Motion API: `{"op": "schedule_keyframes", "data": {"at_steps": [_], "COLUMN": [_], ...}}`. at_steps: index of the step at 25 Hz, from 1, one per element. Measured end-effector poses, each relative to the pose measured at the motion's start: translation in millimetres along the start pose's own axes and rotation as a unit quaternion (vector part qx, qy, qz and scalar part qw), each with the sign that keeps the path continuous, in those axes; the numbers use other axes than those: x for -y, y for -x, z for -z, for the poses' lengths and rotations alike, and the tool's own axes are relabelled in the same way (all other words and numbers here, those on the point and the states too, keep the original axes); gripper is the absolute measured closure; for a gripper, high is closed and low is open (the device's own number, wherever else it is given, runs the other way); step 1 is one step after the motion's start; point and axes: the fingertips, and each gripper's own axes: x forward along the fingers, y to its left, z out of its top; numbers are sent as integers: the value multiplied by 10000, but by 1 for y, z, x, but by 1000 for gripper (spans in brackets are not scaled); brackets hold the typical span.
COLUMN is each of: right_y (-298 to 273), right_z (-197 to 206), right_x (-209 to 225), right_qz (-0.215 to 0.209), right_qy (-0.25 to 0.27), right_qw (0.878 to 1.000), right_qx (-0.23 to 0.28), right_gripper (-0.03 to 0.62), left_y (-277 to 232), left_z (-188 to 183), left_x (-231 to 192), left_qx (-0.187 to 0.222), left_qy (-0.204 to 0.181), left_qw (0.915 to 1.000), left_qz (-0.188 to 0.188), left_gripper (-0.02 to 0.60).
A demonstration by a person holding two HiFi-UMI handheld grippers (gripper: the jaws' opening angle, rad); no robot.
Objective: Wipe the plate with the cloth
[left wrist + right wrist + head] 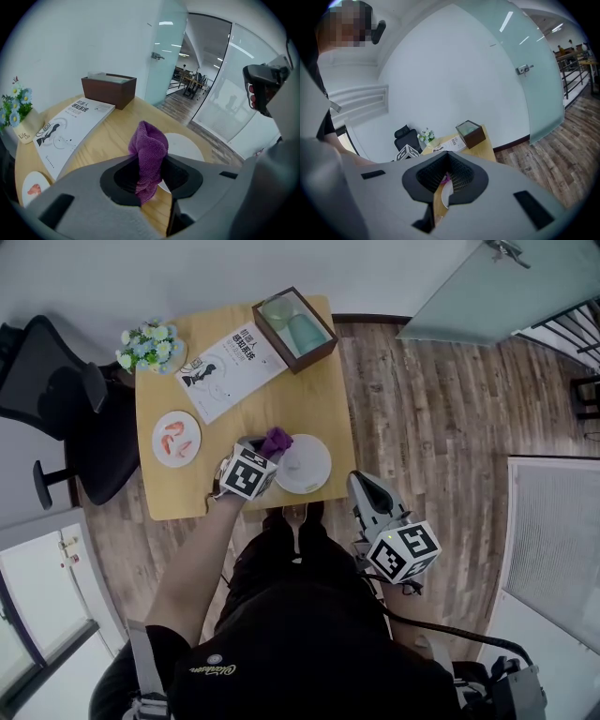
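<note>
Your left gripper (265, 452) is clamped on the cloth (149, 152), a purple terry wad bunched upright between the jaws. It looks soft, light and limp. Expect it to fold under pressure, so lead with the loose top.

The plate (305, 465) is white, round and smooth, probably slick and breakable. It lies on the wooden table (187, 390) just beside the cloth, near the front edge. It may skate when rubbed, as nothing steadies it.

Your right gripper (366, 487) is off the table, jaws drawn together and empty.

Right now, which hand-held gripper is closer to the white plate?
Left. The left hand-held gripper, holding the purple cloth, sits at the left edge of the plate; the right hand-held gripper hangs off the table.
</note>
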Motion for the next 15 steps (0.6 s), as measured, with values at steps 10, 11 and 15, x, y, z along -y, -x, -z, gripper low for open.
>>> {"op": "schedule_keyframes", "data": {"at_steps": [10,11,15], "right_y": [-8,-9,-9], "right_z": [-2,-2,-1], "right_x": [-9,-10,-11], "right_qz": [-164,-178,-201], "right_qy": [62,63,45], "right_qw": [9998,9998,9998], "right_qx": [2,1,12], "right_gripper": [594,594,594], "left_y": [15,17,26], "left_z": [43,49,73], "left_x": [28,33,55], "left_qx": [-188,-235,-473], "left_qy": [22,33,16], "left_qw": [9998,9997,9987], "left_qz": [32,66,193], "left_gripper": [454,454,454]}}
